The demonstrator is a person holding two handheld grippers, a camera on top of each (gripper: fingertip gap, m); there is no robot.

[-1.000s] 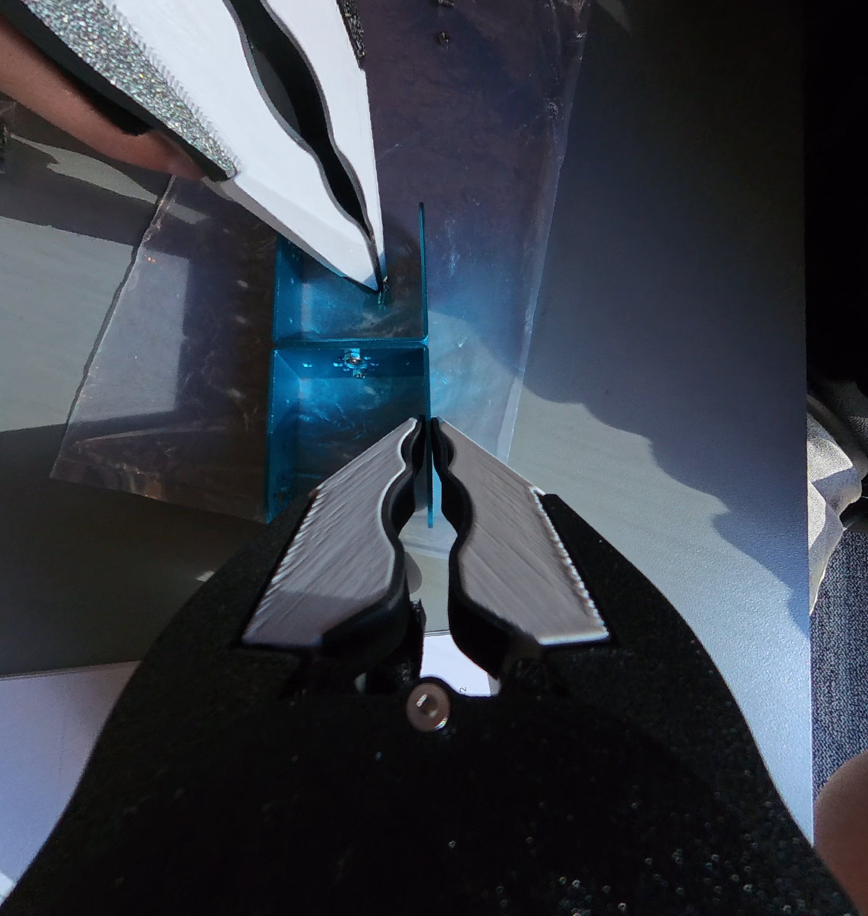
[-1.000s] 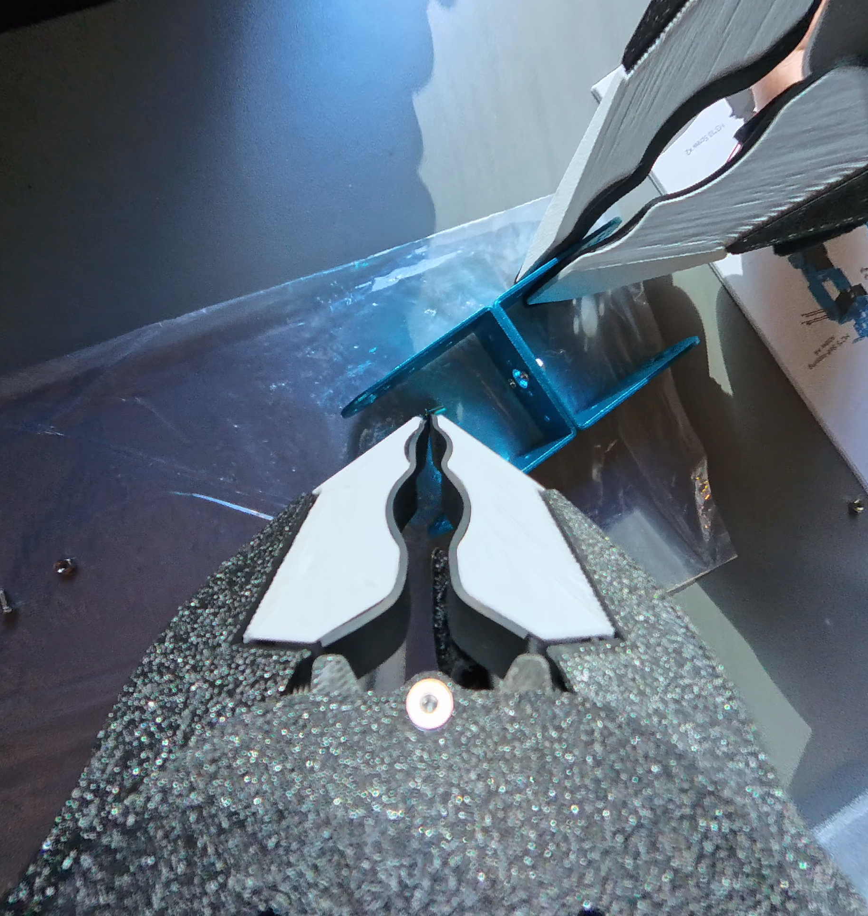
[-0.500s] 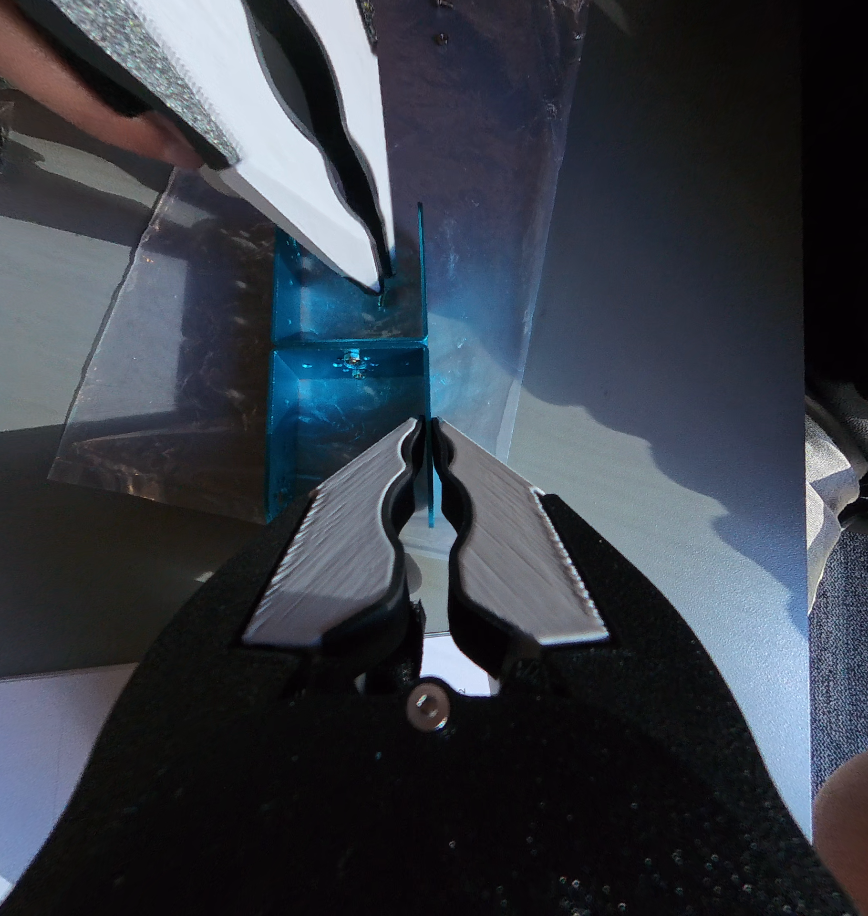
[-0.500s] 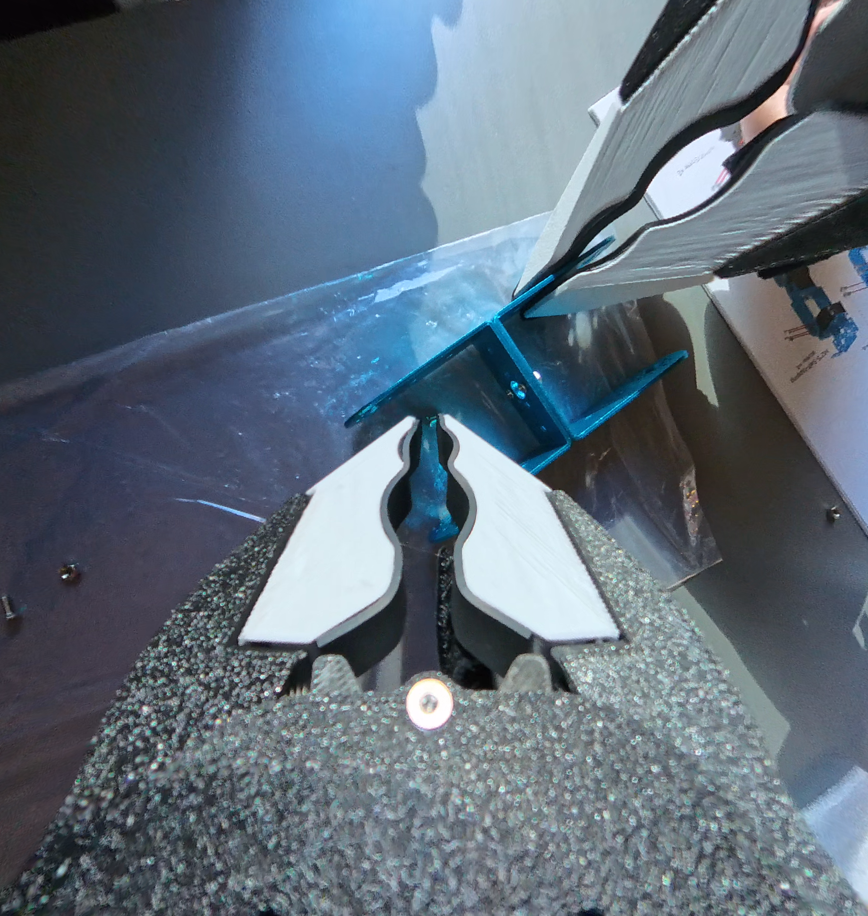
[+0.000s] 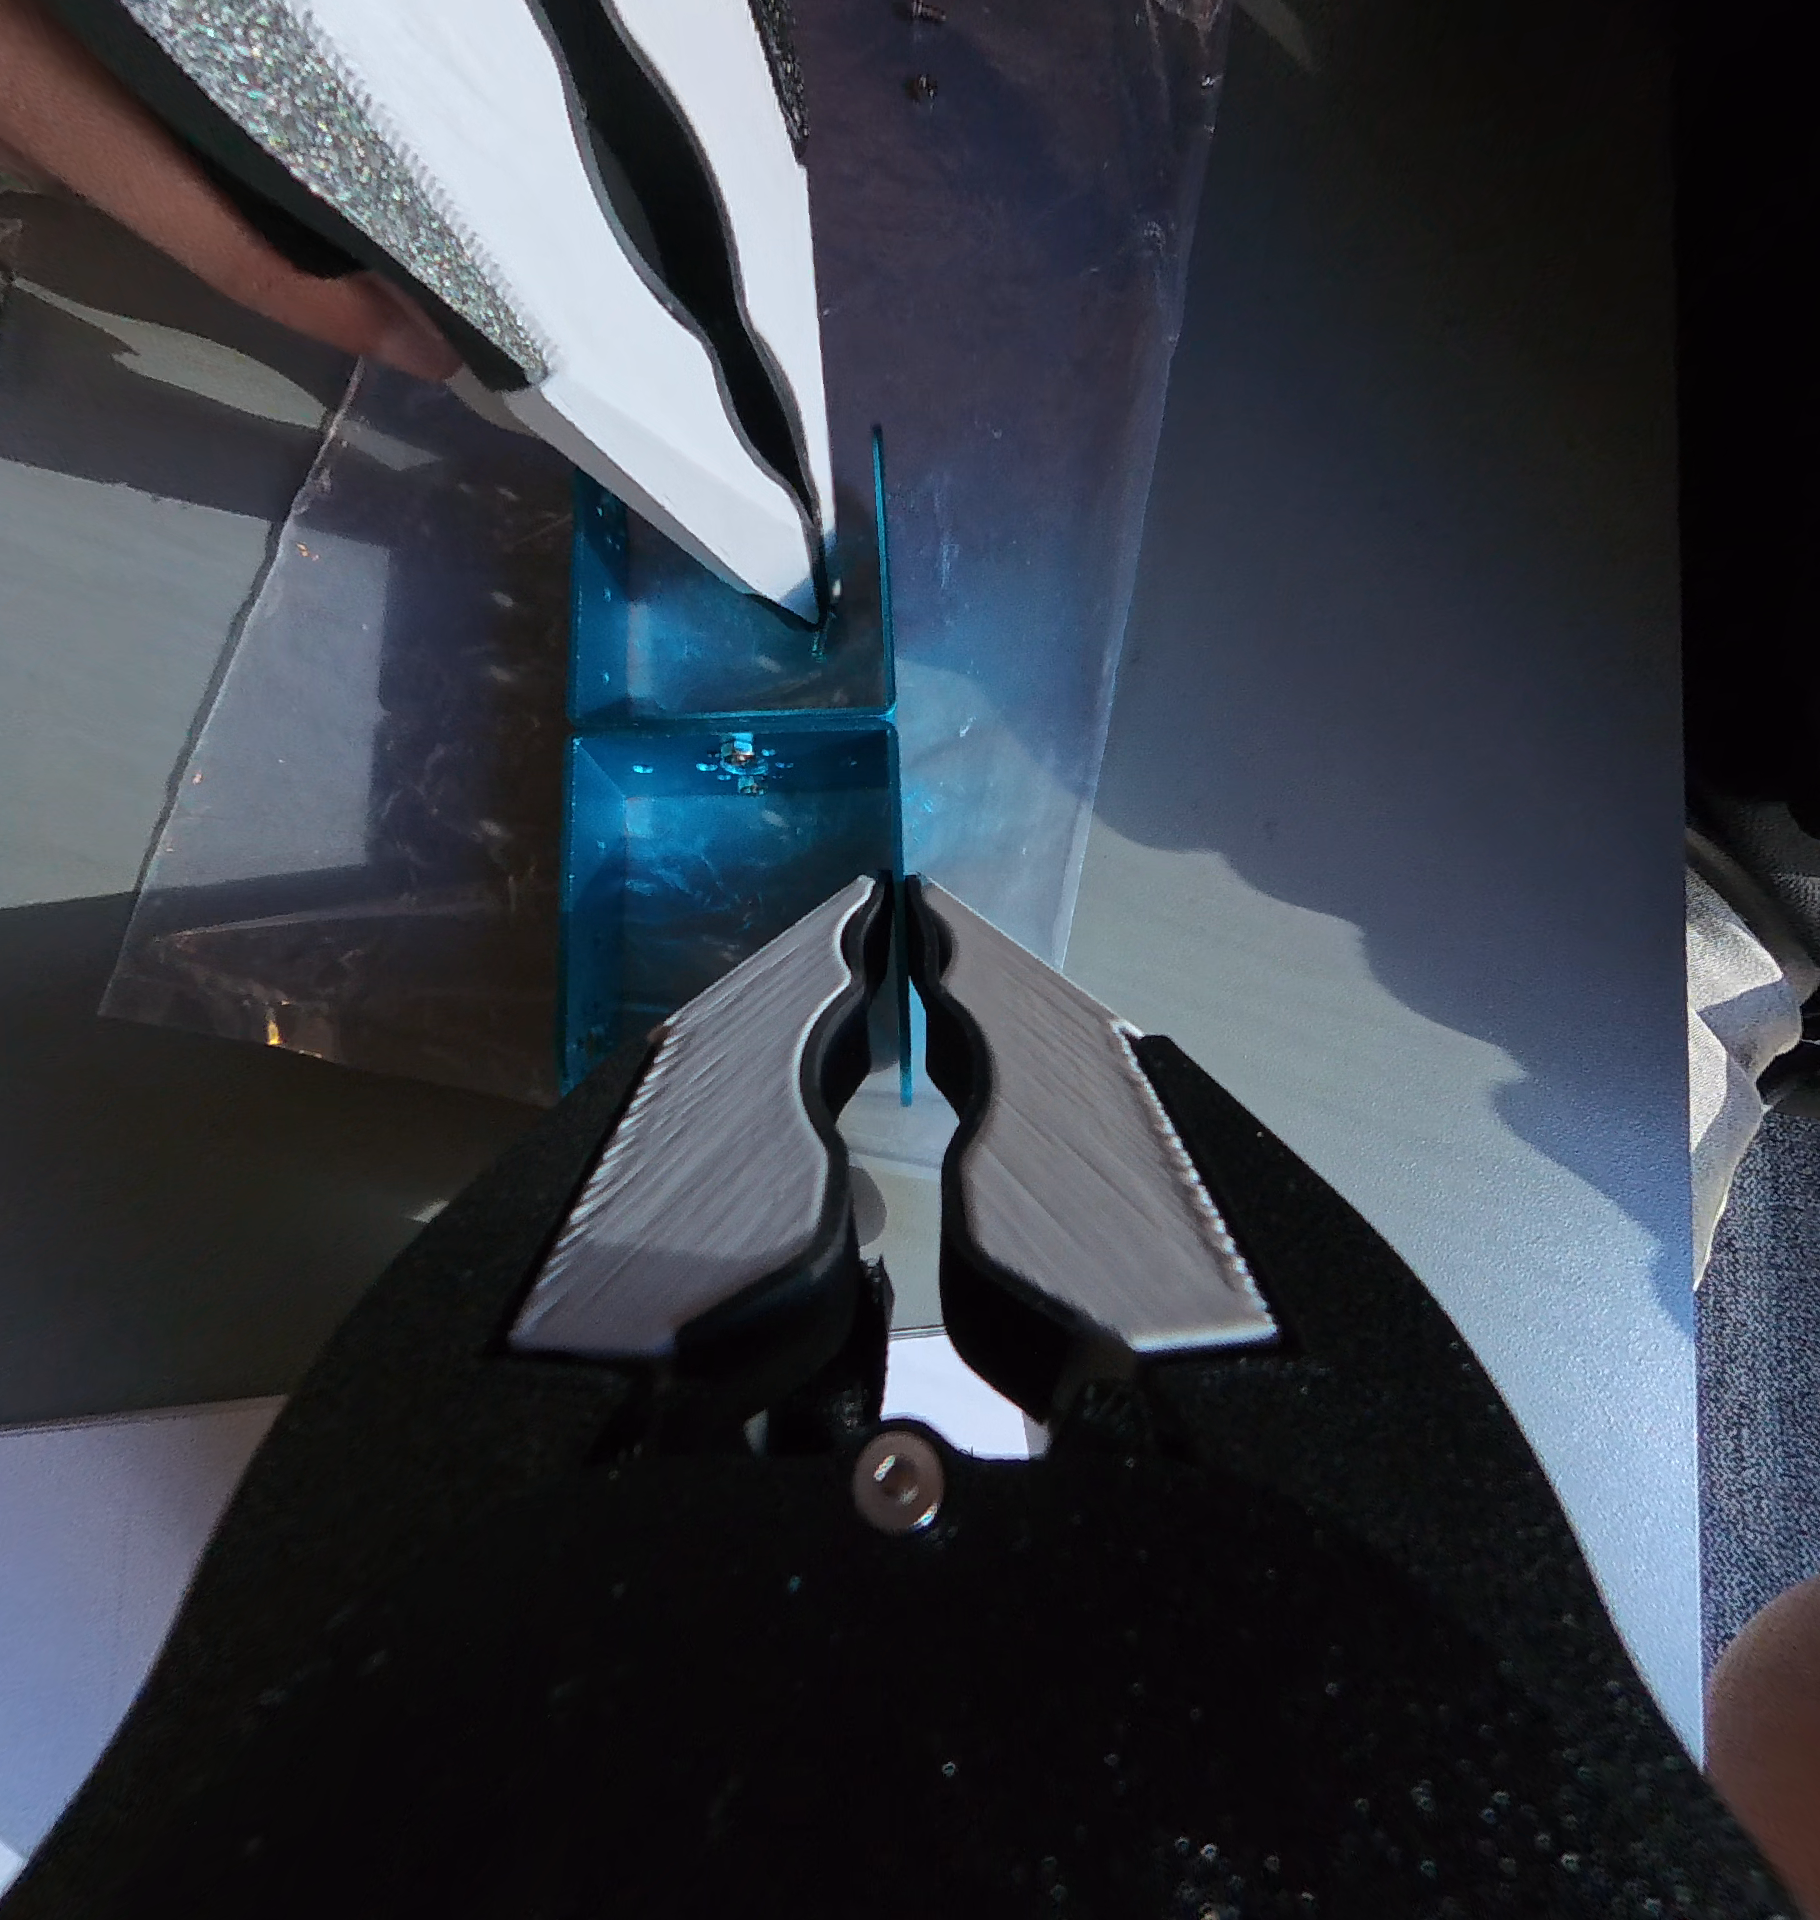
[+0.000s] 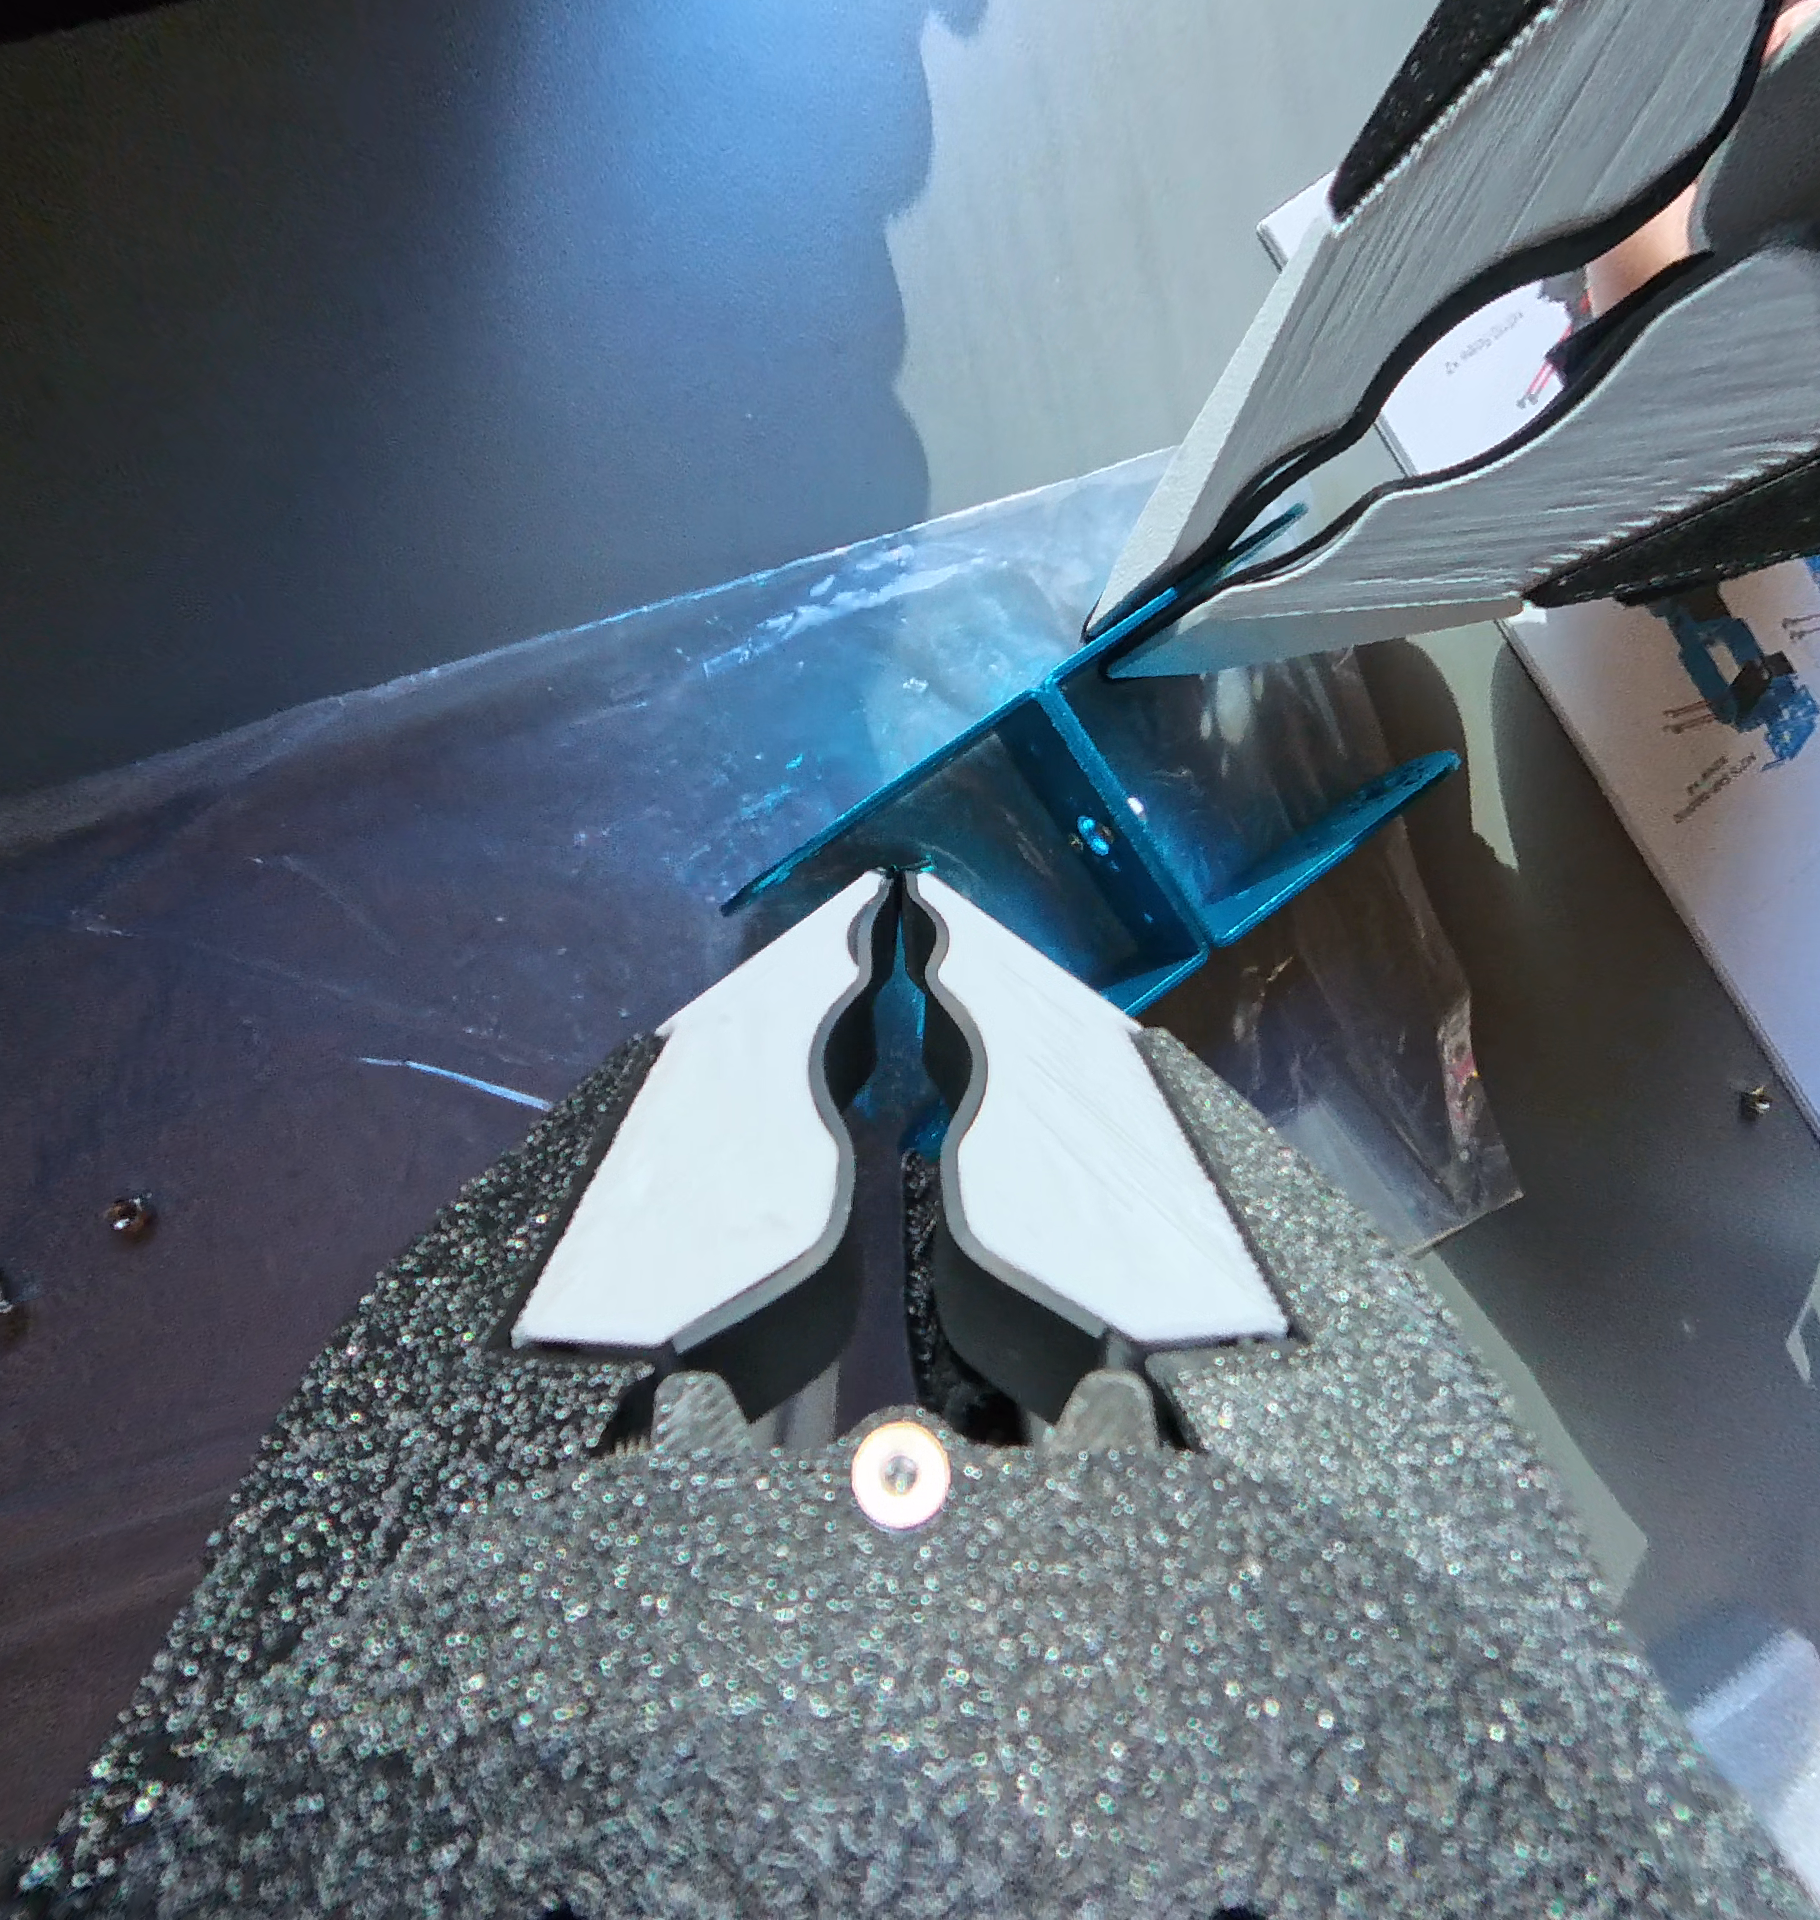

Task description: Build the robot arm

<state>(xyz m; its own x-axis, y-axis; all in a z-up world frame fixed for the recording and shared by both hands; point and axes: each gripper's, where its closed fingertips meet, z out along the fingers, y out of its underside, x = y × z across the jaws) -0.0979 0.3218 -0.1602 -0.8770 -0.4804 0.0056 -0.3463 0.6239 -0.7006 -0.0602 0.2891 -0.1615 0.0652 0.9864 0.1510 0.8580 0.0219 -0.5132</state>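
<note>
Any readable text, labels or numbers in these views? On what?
White printed sheet, at right in the right wrist view: small captions beside blue diagrams, too small and tilted to read.
Blue metal bracket, clear plastic bag: no markings visible.

Glossy blue metal bracket (image 5: 740,831)

Bracket (image 5: 719,831) is showing metallic teal-blue, w/ a silver nut at centre. Left gripper (image 5: 893,883) fingers (image 5: 740,1122) are looking ridged silver-grey, black-edged, on matte black body. Right gripper (image 6: 898,878) fingers (image 6: 740,1122) are reading flat pale grey, on sparkly grey-black grit body. Plastic bag (image 6: 470,831) under bracket is showing clear w/ blue glints. Table (image 6: 366,312) is looking dark grey. Sheet (image 6: 1716,831) right of right gripper is showing white w/ blue drawings.
</note>
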